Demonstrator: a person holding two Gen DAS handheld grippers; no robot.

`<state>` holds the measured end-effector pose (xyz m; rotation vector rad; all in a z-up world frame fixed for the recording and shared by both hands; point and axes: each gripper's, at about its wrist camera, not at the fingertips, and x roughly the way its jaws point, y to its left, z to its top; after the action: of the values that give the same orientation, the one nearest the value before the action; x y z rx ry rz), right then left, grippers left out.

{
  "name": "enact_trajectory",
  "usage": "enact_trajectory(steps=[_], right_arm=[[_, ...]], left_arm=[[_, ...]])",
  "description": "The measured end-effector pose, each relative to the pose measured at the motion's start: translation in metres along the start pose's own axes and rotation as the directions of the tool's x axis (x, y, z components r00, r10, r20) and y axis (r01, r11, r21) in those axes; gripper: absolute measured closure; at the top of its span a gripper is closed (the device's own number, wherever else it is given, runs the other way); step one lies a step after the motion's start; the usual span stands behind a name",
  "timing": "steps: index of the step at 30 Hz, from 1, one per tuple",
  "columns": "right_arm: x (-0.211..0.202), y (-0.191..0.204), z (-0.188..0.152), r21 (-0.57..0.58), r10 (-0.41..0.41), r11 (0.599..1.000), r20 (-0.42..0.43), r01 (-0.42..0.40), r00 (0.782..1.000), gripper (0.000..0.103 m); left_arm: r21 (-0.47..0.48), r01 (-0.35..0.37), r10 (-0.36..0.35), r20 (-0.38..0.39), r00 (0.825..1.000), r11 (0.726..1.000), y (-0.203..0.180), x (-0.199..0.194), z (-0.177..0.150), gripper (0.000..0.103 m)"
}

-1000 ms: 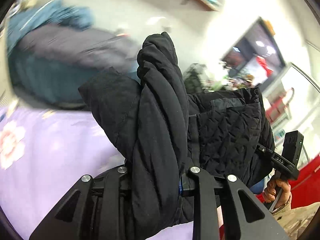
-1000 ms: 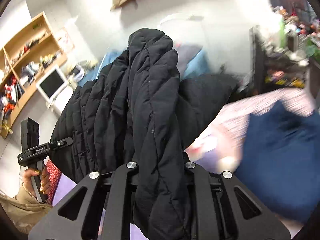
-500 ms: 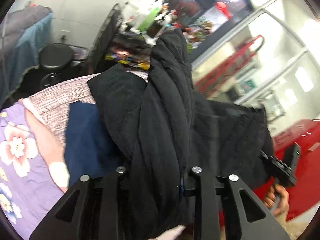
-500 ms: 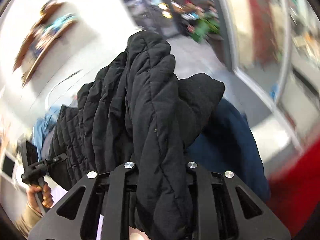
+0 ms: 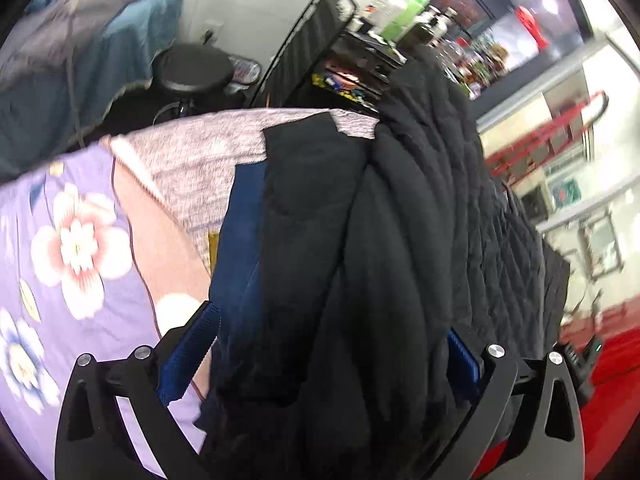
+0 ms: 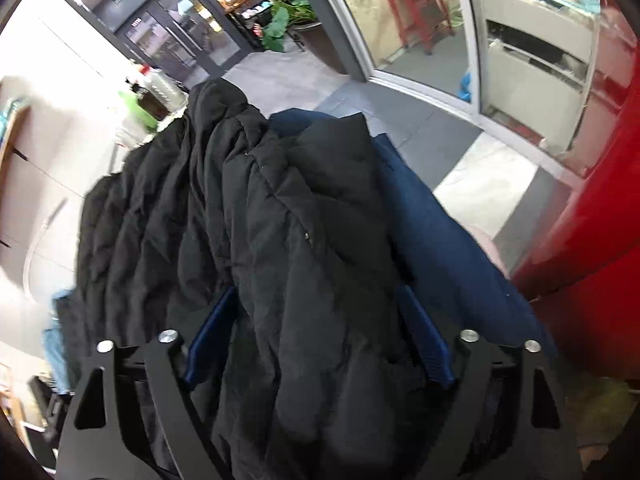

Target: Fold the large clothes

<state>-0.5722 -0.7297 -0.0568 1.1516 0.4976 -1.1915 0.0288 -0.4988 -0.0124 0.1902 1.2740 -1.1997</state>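
A black quilted jacket [image 5: 400, 240] lies bunched between the fingers of my left gripper [image 5: 328, 356], whose jaws stand wide apart with blue pads showing on both sides of the cloth. The same jacket [image 6: 248, 220] lies between the fingers of my right gripper [image 6: 316, 344], also spread wide. It rests on a dark blue garment [image 5: 240, 248], also seen in the right wrist view [image 6: 432, 224], on a bed.
The bed has a lilac flowered sheet [image 5: 68, 256] and a grey-pink knitted cloth [image 5: 208, 148]. A black stool [image 5: 192, 68] and a cluttered black rack [image 5: 360, 60] stand behind. A red surface [image 6: 592, 208] and glass doors [image 6: 420, 32] are at right.
Both grippers swung from the room toward the bed and lowered the jacket onto the blue garment. Both sets of fingers have spread from clamped on the jacket to wide apart.
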Motion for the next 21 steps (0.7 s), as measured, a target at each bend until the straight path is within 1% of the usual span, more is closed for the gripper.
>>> enact_trajectory(steps=[2, 4, 5, 6, 7, 9, 11, 12, 14, 16, 18, 20, 21], right_arm=[[-0.003, -0.004, 0.001, 0.013, -0.005, 1.000, -0.004, 0.005, 1.000, 0.019], [-0.021, 0.003, -0.005, 0.004, -0.026, 1.000, 0.017, 0.026, 1.000, 0.019], [-0.024, 0.007, -0.008, -0.006, -0.039, 0.999, 0.031, 0.040, 0.999, 0.019], [-0.037, 0.013, -0.009, -0.029, -0.068, 0.997, 0.062, 0.070, 0.996, 0.018], [-0.050, 0.020, -0.010, -0.051, -0.089, 0.994, 0.091, 0.094, 0.992, 0.018], [-0.081, 0.040, -0.017, -0.094, -0.106, 0.989, 0.126, 0.118, 0.986, 0.017], [-0.102, 0.056, -0.022, -0.148, -0.099, 0.982, 0.149, 0.121, 0.984, 0.008], [-0.112, 0.068, -0.030, -0.196, -0.093, 0.973, 0.150, 0.122, 0.984, 0.005], [-0.124, 0.094, -0.043, -0.290, -0.077, 0.951, 0.112, 0.106, 0.991, 0.005], [-0.127, 0.114, -0.056, -0.365, -0.068, 0.927, 0.072, 0.090, 0.995, 0.005], [-0.130, 0.134, -0.076, -0.440, -0.086, 0.892, 0.054, 0.101, 0.995, 0.006], [-0.136, 0.149, -0.093, -0.477, -0.092, 0.873, 0.052, 0.106, 0.994, 0.005], [-0.138, 0.154, -0.099, -0.483, -0.094, 0.869, 0.049, 0.106, 0.994, 0.005]], left_arm=[[0.011, -0.041, 0.041, -0.007, 0.999, 0.999, -0.006, 0.000, -0.001, 0.005], [0.038, -0.092, 0.092, 0.003, 0.996, 0.995, -0.015, -0.010, -0.001, 0.006], [0.075, -0.143, 0.142, 0.016, 0.990, 0.987, -0.023, -0.017, -0.002, 0.006], [0.115, -0.197, 0.195, 0.034, 0.980, 0.974, -0.032, -0.023, -0.004, 0.006], [0.150, -0.237, 0.232, 0.048, 0.972, 0.960, -0.042, -0.031, -0.006, 0.006], [0.215, -0.287, 0.276, 0.081, 0.958, 0.934, -0.062, -0.050, -0.014, 0.006], [0.253, -0.319, 0.303, 0.101, 0.948, 0.913, -0.080, -0.064, -0.022, 0.006], [0.273, -0.324, 0.305, 0.112, 0.946, 0.906, -0.090, -0.070, -0.027, 0.006], [0.314, -0.304, 0.281, 0.117, 0.953, 0.899, -0.108, -0.078, -0.040, 0.006], [0.363, -0.286, 0.273, 0.087, 0.958, 0.887, -0.126, -0.080, -0.054, 0.006], [0.395, -0.278, 0.277, 0.060, 0.959, 0.875, -0.136, -0.077, -0.064, 0.006], [0.424, -0.277, 0.291, 0.032, 0.956, 0.863, -0.145, -0.073, -0.078, 0.006], [0.432, -0.279, 0.297, 0.026, 0.955, 0.858, -0.148, -0.072, -0.082, 0.006]])
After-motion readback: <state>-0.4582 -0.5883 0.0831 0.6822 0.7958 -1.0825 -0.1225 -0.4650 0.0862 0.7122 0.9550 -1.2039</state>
